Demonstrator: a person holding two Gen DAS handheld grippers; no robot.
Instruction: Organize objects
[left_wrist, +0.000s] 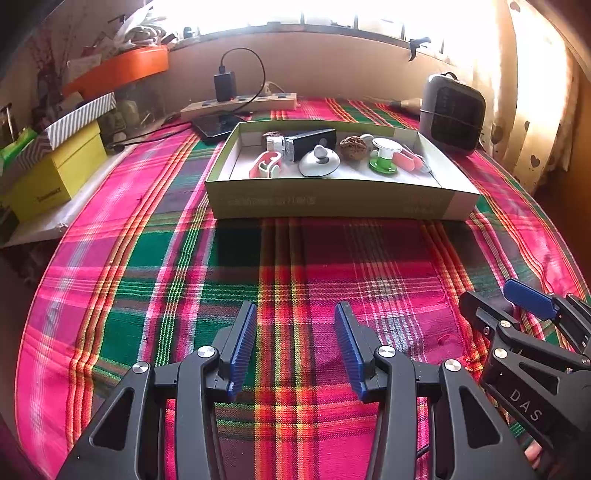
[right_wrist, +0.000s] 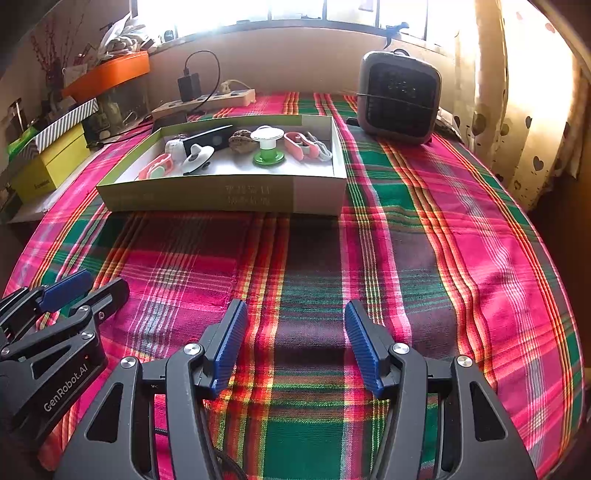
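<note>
A shallow cardboard box (left_wrist: 332, 201) (right_wrist: 203, 197) sits on the plaid cloth at the far middle. It holds a pink-and-white clip (left_wrist: 266, 164), a black device (left_wrist: 314, 142), a round grey lid with a knob (left_wrist: 319, 160), a walnut (left_wrist: 352, 147), a green-and-white spool (left_wrist: 384, 157) (right_wrist: 267, 146) and a pink item with a cable (left_wrist: 408, 160). My left gripper (left_wrist: 295, 310) (right_wrist: 101, 282) hovers open over bare cloth, well short of the box. Beside it, my right gripper (right_wrist: 295, 306) (left_wrist: 491, 295) is open too, with nothing between its blue pads.
A grey fan heater (left_wrist: 452, 110) (right_wrist: 399, 98) stands right of the box. Behind the box lie a power strip (left_wrist: 240, 103) with a black charger and a dark phone (left_wrist: 218, 127). Yellow and striped boxes (left_wrist: 55, 173) and an orange tray (left_wrist: 118, 70) crowd the left side. A curtain (right_wrist: 517, 110) hangs at right.
</note>
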